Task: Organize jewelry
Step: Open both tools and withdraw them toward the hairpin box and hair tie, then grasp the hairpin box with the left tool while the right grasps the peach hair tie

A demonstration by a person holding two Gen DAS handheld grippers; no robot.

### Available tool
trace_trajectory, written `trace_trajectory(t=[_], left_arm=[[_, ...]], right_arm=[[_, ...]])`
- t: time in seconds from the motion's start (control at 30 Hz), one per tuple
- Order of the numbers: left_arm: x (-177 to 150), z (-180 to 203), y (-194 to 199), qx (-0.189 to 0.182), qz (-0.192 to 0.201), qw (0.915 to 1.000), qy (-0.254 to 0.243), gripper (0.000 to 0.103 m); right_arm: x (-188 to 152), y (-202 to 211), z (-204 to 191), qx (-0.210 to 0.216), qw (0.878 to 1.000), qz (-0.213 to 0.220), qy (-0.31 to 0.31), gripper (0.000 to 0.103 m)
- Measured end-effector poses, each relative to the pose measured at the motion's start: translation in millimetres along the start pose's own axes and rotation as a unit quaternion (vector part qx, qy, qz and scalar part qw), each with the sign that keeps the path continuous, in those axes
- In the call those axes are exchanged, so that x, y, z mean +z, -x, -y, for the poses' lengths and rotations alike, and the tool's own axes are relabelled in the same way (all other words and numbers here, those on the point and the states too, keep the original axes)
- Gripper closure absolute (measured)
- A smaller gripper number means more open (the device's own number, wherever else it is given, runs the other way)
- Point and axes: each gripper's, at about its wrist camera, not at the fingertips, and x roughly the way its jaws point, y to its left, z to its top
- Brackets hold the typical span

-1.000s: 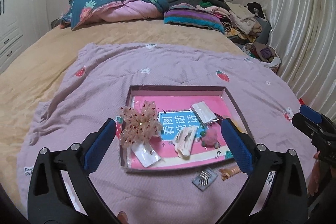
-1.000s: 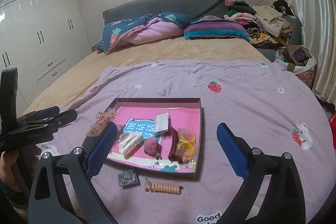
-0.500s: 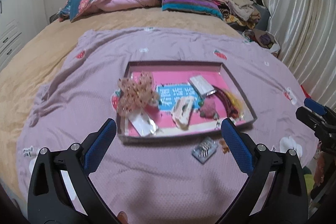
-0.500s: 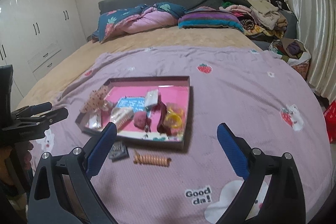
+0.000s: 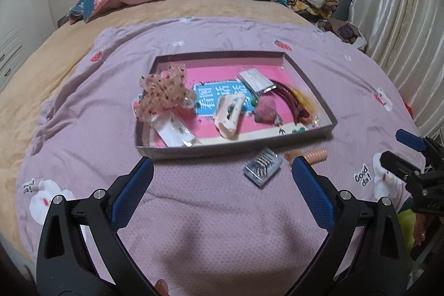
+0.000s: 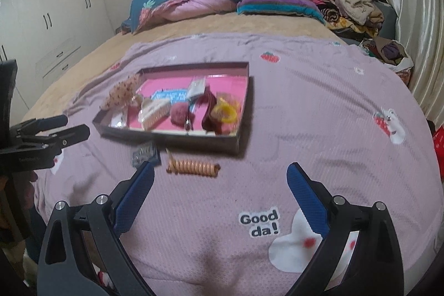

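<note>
- Left gripper: black frame with blue-padded fingers spread wide, holding nothing, hovering above the lilac strawberry-print blanket that covers the bed.
- Right gripper: the same build, fingers spread wide and holding nothing, above the blanket near the "Good da!" print.
- Shallow rectangular grey-walled tray with a pink floor: lies on the blanket at 12 o'clock from the left gripper.
- Tray contents, seen from the left wrist:
  - peach lace bow hair clip with dark dots, at the 9 o'clock end, overlapping the tray wall;
  - clear flat packet, in the corner nearest the camera below the bow;
  - cream claw hair clip, near the centre, partly on a blue printed label;
  - dark-pink fuzzy piece, just beside the claw clip at its 3 o'clock;
  - white flat packet, toward the far wall;
  - maroon braided band, at the 3 o'clock end.
- From the right wrist, yellow ring-shaped bands lie beside the maroon band at the same end of the tray.
- Small clear box holding metal pins: on the blanket outside the tray's near wall, between the left fingertips.
- Orange spiral coil hair tie: stretched on the blanket just beside the pin box, outside the tray, at 11 o'clock from the right gripper.
</note>
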Motion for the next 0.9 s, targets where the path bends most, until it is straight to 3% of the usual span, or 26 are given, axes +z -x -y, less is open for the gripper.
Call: trace_trajectory(t=[0.27, 0.47, 0.63, 0.77, 0.9], left_arm=[[-11.0, 7.3, -24.8, -0.013, -0.025, 0.9995, -0.014, 0.010], [-17.6, 14.9, -56.8, -0.041, -0.057, 0.9971, -0.028, 0.031], [-17.0, 31.9, -80.9, -0.065, -0.073, 0.9933, -0.061, 0.038], [-16.5, 40.6, -98.8, -0.075, -0.088, 0.9904, -0.077, 0.061], [-17.2, 36.3, -103.4, -0.083, -0.091, 0.9899, -0.070, 0.065]], right_arm=[[-8.9, -26.9, 3.2, 0.004, 1.000, -0.029, 0.002, 0.007], [-10.2, -47.7, 5.3, 0.003, 0.999, -0.050, 0.011, 0.007], [-11.2, -60.4, 10.7, 0.001, 0.998, -0.065, 0.013, 0.007], [-11.2, -66.7, 14.5, 0.002, 0.997, -0.072, 0.010, 0.007], [-8.5, -74.3, 13.0, 0.009, 0.997, -0.077, 0.010, 0.007]])
